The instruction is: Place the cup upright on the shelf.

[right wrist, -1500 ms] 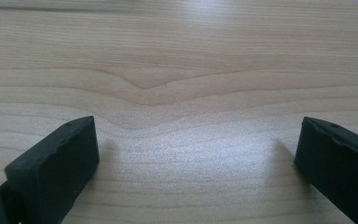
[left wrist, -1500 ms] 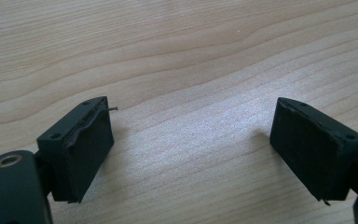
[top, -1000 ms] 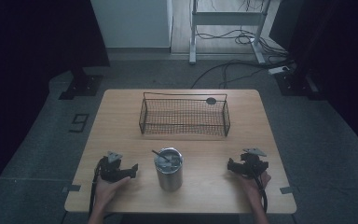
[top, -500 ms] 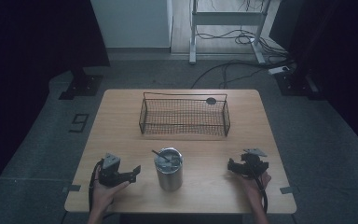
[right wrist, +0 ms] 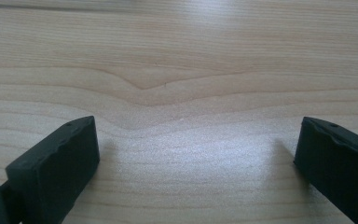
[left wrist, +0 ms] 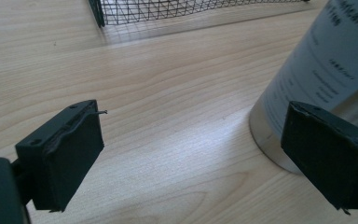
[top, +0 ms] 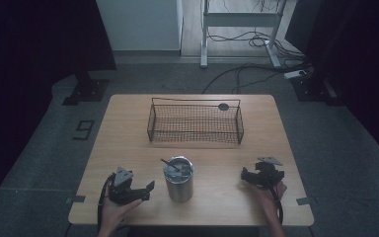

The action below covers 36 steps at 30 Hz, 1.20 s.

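— Looking down from the high view, I've got a wooden table (top: 128, 128) with a wire basket (top: 195, 122) toward the far side and a metal cup (top: 179, 178) near my edge, about midway between my two hands. Something thin sticks up out of the cup's mouth; I can't tell what it is. A small dark round thing (top: 223, 106) sits at the basket's far right corner.

— And the grippers from up there?

— My left gripper (top: 147, 189) lies just beside the cup on its left, jaws pointing toward it, apart from it. My right gripper (top: 243, 175) is farther off on the cup's right, also turned inward. A hand (top: 112, 213) is under the left one, and another hand (top: 269, 193) holds the right.

— What does the left gripper view give you?

— My left gripper (left wrist: 191, 154) stands wide, bare tabletop (left wrist: 168, 93) between the two black pads. The cup (left wrist: 326, 60) rises at the right of that view, with printed text on its side; the right-hand pad overlaps its base, but I can't tell if it touches. The basket's (left wrist: 177, 9) mesh corner runs along the top edge.

— Nothing between the jaws, then?

— Only wood grain.

— And the right gripper view?

— My right gripper (right wrist: 196, 158) is spread wide too, both pads low at the corners of the view, and only the pale tabletop (right wrist: 177, 56) lies between and beyond them. It holds nothing.
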Available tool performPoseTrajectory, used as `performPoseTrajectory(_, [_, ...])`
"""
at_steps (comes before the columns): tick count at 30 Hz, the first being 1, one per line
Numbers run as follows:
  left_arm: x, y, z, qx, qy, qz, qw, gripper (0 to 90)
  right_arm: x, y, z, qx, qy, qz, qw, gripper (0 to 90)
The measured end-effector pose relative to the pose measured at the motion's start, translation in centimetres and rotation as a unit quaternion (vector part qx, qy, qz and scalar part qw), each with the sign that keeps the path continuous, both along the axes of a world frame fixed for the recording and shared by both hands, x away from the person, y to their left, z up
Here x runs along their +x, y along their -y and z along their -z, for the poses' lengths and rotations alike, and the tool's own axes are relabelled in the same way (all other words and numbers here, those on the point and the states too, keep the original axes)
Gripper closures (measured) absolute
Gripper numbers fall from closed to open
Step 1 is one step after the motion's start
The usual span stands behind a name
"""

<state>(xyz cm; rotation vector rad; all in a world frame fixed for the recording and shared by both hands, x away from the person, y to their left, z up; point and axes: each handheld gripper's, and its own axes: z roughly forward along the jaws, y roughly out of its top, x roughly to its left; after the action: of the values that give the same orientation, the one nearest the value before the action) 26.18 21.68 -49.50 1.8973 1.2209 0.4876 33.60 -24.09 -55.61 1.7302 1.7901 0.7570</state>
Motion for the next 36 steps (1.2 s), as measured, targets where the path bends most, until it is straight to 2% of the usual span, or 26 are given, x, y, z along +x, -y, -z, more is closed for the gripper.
performPoseTrajectory(10, [-1.6, 0.6, -0.8, -0.012, 0.005, 0.020, 0.9997, 4.3, 0.2, 0.0, 0.0, 0.000, 0.000, 0.002, 1.0000, 0.0])
performPoseTrajectory(16, [-2.8, 1.9, -1.7, -0.017, 0.021, 0.048, 0.9985, 3.2, 0.4, -0.1, 0.0, 0.000, 0.001, 0.004, 1.0000, 0.0])
performPoseTrajectory(21, [-3.2, 3.1, -1.9, -0.016, 0.026, 0.067, 0.9973, 2.5, 0.4, -0.1, 0.0, 0.000, 0.001, 0.005, 1.0000, 0.0])
performPoseTrajectory(36, [-3.6, 5.6, -1.6, -0.015, 0.034, 0.095, 0.9948, 1.4, 0.4, -0.1, 0.0, -0.002, 0.001, 0.008, 1.0000, 0.0])
